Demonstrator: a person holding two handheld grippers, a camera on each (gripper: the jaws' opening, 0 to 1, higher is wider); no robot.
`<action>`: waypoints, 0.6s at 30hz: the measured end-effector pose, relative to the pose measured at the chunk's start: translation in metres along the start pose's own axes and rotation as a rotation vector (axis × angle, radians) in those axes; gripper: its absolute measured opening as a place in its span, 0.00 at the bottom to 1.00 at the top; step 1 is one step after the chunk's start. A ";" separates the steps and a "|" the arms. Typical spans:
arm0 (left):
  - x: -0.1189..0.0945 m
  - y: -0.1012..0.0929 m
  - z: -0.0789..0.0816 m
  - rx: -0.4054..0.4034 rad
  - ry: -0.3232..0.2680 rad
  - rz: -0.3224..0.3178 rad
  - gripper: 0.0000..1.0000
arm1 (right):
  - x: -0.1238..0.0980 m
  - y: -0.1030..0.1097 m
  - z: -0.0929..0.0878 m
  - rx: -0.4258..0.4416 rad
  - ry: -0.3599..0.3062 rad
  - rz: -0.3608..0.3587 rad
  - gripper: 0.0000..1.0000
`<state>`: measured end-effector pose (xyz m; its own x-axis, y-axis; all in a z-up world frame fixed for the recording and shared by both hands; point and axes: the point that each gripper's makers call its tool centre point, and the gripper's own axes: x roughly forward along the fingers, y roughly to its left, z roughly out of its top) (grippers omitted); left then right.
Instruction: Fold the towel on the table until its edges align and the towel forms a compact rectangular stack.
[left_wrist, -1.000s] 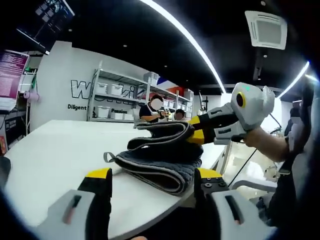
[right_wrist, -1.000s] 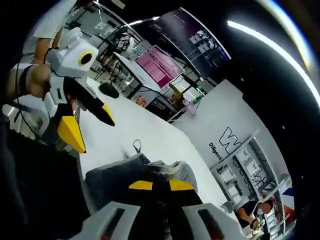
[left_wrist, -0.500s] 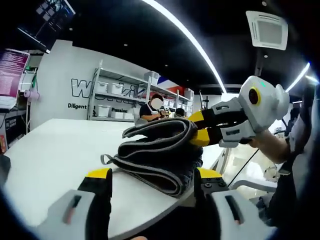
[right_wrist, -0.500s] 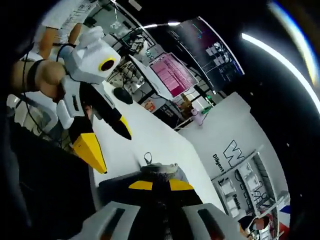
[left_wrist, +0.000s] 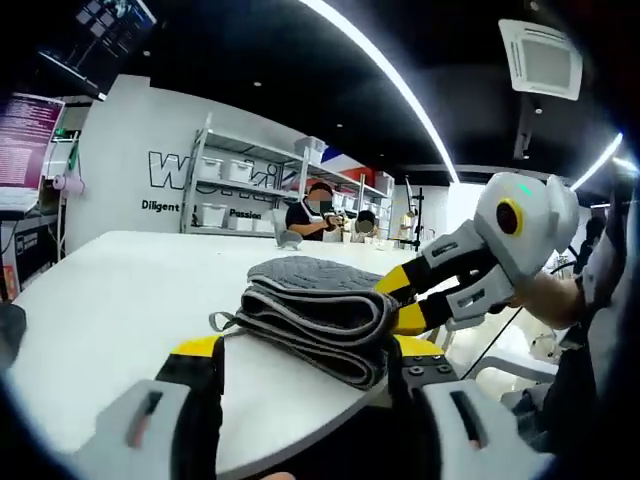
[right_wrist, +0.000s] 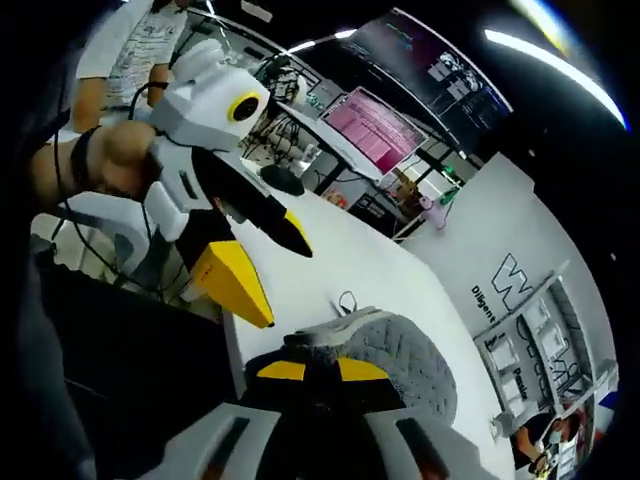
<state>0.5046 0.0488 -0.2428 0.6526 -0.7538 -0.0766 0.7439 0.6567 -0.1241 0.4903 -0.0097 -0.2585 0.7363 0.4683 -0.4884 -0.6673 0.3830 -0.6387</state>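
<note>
Near the table's (left_wrist: 110, 300) edge lies the gray towel (left_wrist: 320, 305), folded into a thick stack. Your right gripper (left_wrist: 400, 300) reaches in from the side and pinches the towel's near end (its yellow tips touch the cloth). Your left gripper (right_wrist: 265, 270) hangs beside the towel, jaws spread wide apart. The left gripper view shows shelves (left_wrist: 235, 190) far behind.

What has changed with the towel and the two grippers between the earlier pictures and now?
The right gripper, shut on the towel, has carried the lifted top layer down, so the fold now lies flat on the stack instead of arching above it. It has not let go. The left gripper stays open beside the towel, holding nothing. The towel remains near the edge of the white table.
</note>
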 end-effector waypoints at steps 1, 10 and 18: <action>-0.001 0.002 0.000 -0.001 -0.001 0.004 0.70 | 0.001 0.002 -0.001 -0.002 0.005 0.007 0.08; -0.010 0.020 0.003 -0.038 -0.027 0.048 0.70 | 0.010 0.015 -0.012 -0.011 0.050 0.042 0.08; -0.012 0.022 0.004 -0.045 -0.033 0.053 0.70 | 0.004 0.017 -0.005 0.028 0.013 0.094 0.13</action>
<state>0.5140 0.0725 -0.2405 0.6956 -0.7166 -0.0512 0.7018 0.6930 -0.1649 0.4827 -0.0055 -0.2739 0.6718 0.4927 -0.5532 -0.7361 0.3604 -0.5729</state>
